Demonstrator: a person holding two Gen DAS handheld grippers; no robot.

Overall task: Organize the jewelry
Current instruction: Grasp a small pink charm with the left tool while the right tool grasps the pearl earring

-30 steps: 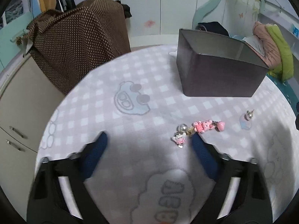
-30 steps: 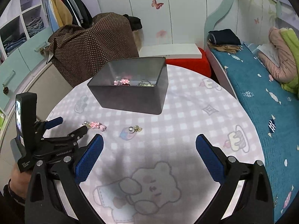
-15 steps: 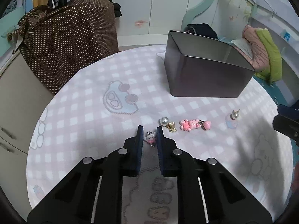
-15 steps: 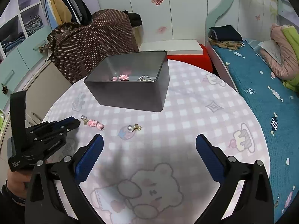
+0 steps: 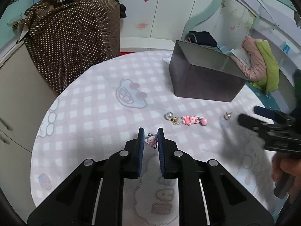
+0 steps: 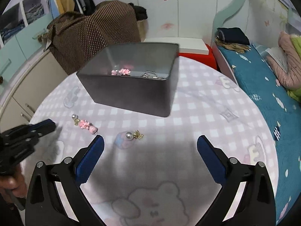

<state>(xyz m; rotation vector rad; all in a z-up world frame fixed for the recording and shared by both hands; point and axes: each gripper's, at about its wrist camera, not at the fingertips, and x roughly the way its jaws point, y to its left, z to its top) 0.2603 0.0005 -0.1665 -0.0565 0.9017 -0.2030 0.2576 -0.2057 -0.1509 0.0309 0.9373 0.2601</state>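
Observation:
My left gripper [image 5: 150, 132] is shut on a small white-and-pink kitty charm [image 5: 152, 139] and holds it just above the checked tablecloth. A pearl earring with a gold bow [image 5: 171, 117] and a pink bear charm [image 5: 192, 120] lie beyond it. Another pearl earring [image 5: 227, 115] lies further right; it also shows in the right wrist view [image 6: 133, 135]. The dark grey box [image 6: 135, 79] holds a pink charm [image 6: 122, 72] and a chain [image 6: 152, 75]. My right gripper [image 6: 150, 143] is open and empty, near the pearl earring.
A brown dotted cloth [image 5: 75, 33] drapes furniture behind the round table [image 5: 90, 98]. A bed with a teal cover [image 6: 263, 86] runs along the right. Cabinets [image 5: 17, 98] stand at the left. The left gripper also shows in the right wrist view [image 6: 26, 135].
My left gripper closed on the kitty charm and lifted it slightly. My right gripper moved forward and left, closer to the pearl earring.

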